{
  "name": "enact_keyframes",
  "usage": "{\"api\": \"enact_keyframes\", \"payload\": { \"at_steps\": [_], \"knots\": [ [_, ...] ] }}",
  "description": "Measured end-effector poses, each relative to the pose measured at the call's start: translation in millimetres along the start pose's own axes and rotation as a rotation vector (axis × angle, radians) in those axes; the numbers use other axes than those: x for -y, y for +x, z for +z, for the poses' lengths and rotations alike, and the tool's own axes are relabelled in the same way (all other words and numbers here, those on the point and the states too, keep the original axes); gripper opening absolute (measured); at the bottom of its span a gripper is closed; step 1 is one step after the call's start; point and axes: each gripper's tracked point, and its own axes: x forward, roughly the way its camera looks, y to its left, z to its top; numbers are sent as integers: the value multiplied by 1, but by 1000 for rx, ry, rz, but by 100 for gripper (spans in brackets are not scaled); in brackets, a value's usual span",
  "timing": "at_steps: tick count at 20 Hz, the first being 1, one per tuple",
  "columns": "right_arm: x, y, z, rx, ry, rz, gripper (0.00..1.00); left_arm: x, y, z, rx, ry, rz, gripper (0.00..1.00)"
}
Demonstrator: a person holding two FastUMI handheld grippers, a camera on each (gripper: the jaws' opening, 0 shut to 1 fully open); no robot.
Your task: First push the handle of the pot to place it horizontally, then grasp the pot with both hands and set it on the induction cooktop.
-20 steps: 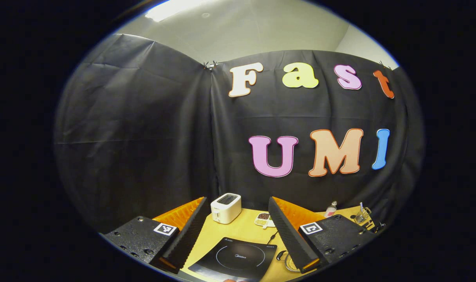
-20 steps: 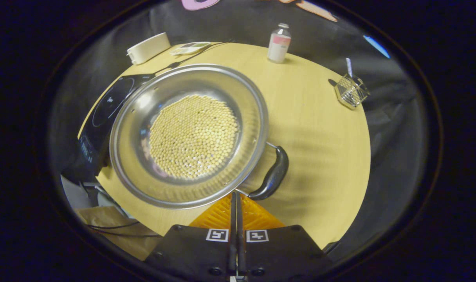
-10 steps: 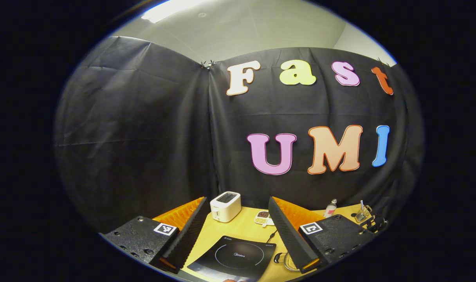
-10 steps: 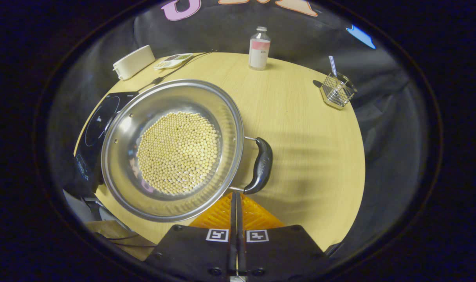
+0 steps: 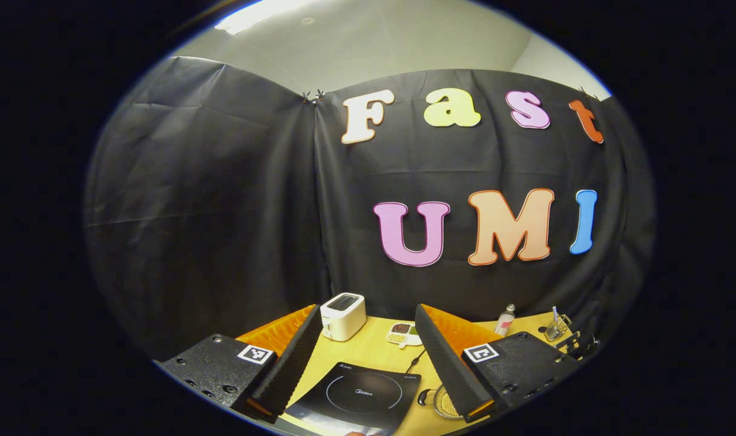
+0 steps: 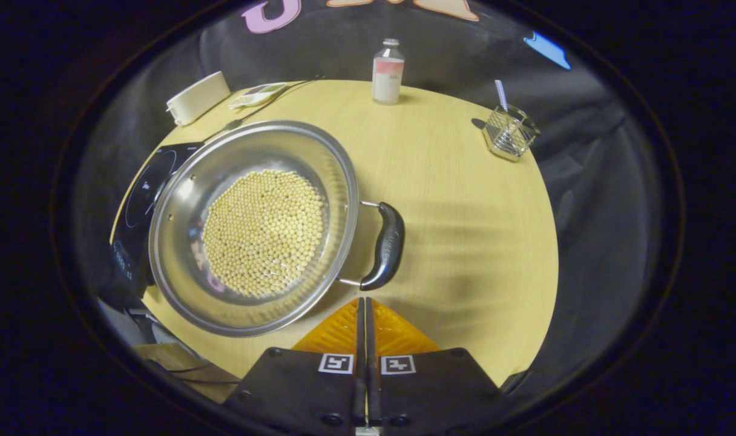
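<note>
A: Where does the pot (image 6: 253,224) lie from the right tool (image 6: 362,303)?

B: Just ahead and to its left on the surface (image 6: 465,200), beside the cooktop (image 6: 144,194); the near handle (image 6: 385,245) runs fore-and-aft, close before the closed fingers.

A: And the left tool (image 5: 368,357)?

B: Wide open, empty, farther away; one pot, one cooktop, two tools.

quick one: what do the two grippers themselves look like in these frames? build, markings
Both match: the left gripper and right gripper each have two black textured blocks, each carrying a white square tag with a black fiducial pattern, plus screw heads. Their fingers are long, ribbed wedges. No cables or sleeves are visible.
</note>
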Motion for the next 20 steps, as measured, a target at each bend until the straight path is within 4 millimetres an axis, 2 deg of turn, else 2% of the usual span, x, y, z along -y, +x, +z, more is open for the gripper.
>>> {"api": "enact_keyframes", "payload": {
  "at_steps": [4, 8, 11, 12, 15, 16, 20],
  "knots": [
    [8, -3, -6, 3, 47, -20, 4, 4, 3, -6, -19, 3, -13, 99],
    [20, -9, 0, 38, 112, -39, 4, 8, 4, -12, -36, 4, -31, 99],
    [32, -10, 4, 66, 156, -70, 53, 10, 5, -18, -51, 12, -42, 99],
    [34, -11, 5, 75, 170, -76, 53, 12, 6, -22, -60, 12, -47, 99],
    [42, -20, 12, 110, 192, -99, 99, 17, 9, -36, -92, 5, -66, 99],
    [43, -18, 15, 126, 198, -106, 100, 20, 11, -42, -108, 4, -74, 99],
    [33, -28, 29, 183, 225, -80, 100, 32, 19, -74, -182, 4, -116, 99]
  ]
}}
